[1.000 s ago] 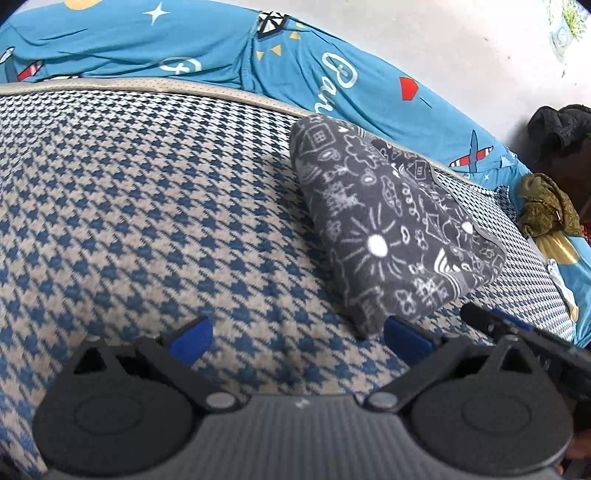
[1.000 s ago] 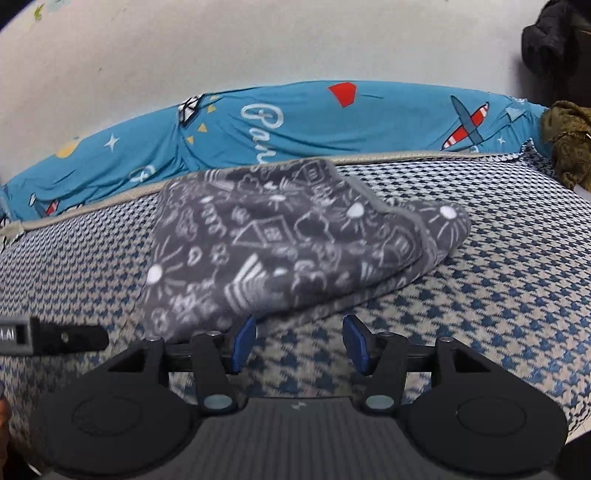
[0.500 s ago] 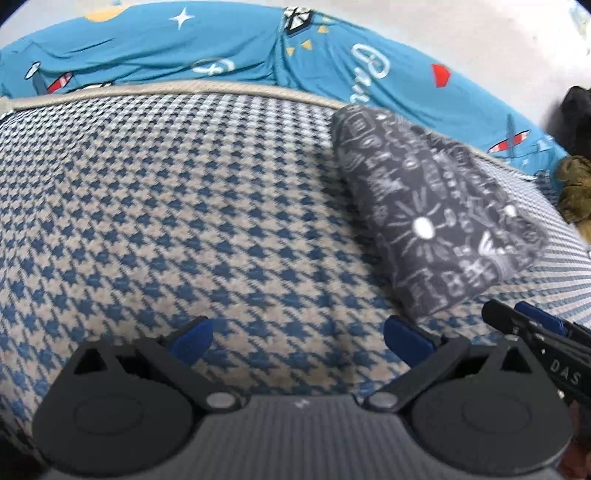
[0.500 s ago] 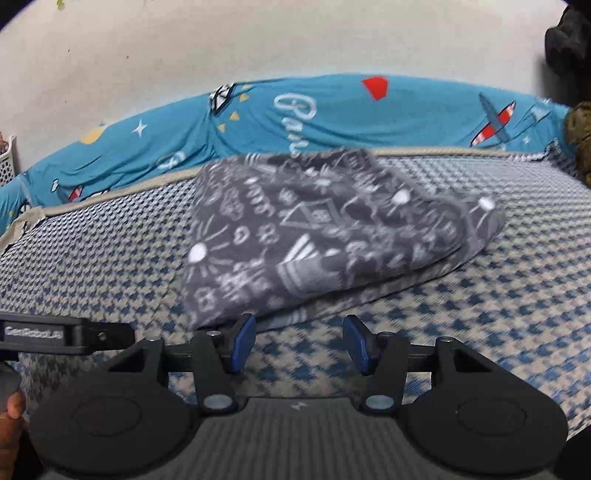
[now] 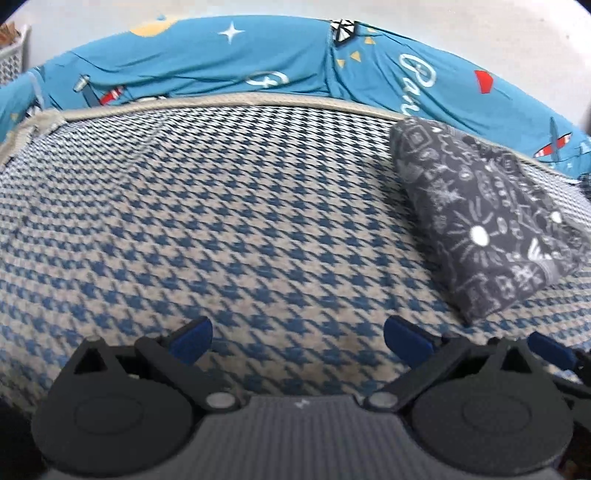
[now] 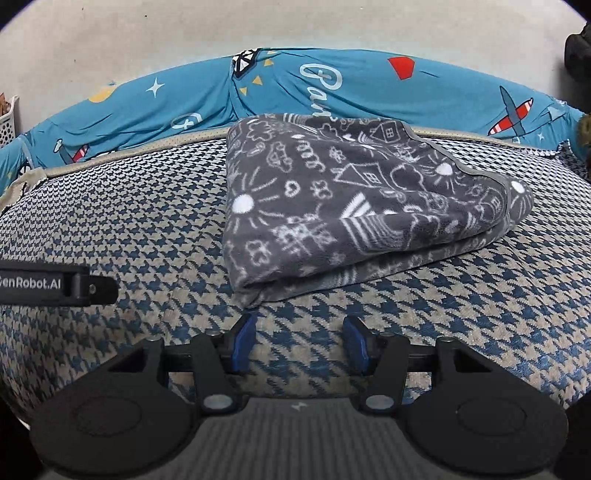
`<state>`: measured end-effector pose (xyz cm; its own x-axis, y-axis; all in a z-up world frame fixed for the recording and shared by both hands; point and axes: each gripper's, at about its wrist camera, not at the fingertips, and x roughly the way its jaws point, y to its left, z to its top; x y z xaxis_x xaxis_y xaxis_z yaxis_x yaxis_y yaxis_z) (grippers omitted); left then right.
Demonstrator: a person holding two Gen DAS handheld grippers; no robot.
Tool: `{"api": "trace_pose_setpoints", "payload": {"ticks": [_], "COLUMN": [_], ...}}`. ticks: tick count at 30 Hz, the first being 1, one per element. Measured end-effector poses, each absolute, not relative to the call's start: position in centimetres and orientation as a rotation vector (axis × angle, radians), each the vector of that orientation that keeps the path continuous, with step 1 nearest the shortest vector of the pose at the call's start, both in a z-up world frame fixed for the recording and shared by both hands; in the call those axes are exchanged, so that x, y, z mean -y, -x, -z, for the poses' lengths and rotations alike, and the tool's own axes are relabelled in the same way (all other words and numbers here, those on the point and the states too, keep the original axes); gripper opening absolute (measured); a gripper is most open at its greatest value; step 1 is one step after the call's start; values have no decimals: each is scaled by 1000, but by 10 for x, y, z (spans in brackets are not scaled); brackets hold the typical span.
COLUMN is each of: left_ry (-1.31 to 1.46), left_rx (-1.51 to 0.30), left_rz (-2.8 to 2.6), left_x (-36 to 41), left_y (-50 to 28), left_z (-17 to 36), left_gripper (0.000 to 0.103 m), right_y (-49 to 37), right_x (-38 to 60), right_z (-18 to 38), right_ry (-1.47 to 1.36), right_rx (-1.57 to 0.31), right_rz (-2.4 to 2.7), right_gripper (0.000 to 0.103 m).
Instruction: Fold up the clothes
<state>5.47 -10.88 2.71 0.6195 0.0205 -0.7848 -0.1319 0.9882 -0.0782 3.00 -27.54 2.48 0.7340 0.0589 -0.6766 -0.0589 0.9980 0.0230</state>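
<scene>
Blue sheet (image 6: 332, 85) at twelve behind folded cloth (image 6: 354, 206); left gripper (image 5: 297, 334) has swung left, both grippers (image 6: 299, 341) open, empty.

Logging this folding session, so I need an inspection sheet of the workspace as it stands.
Surface: houndstooth mattress, blue and beige.
Job's things: grey doodle-print cloth, folded in layers, lying flat.
Clutter: white basket at far left; dark clothing at far right.
Grippers: left gripper open, empty; right gripper open, empty, just short of the cloth's near edge.
Cables: nothing seen.
Surroundings: blue cartoon-print sheet against a pale wall.
</scene>
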Motion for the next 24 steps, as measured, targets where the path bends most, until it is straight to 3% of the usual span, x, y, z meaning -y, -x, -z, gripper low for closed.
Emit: {"api": "trace_pose_setpoints", "payload": {"ticks": [11, 24], "left_ry": [141, 212], "left_rx": [-933, -837], "left_rz": [-129, 81], "left_x": [102, 112], "left_y": [-55, -71], "left_z": [-24, -41], "left_gripper": [103, 103], "right_y": [-39, -48], "right_x": [275, 328], "right_z": [-22, -48], "right_ry": [-16, -111], "right_rx": [-766, -715], "right_rz": [-17, 60], "right_gripper": [54, 55]}}
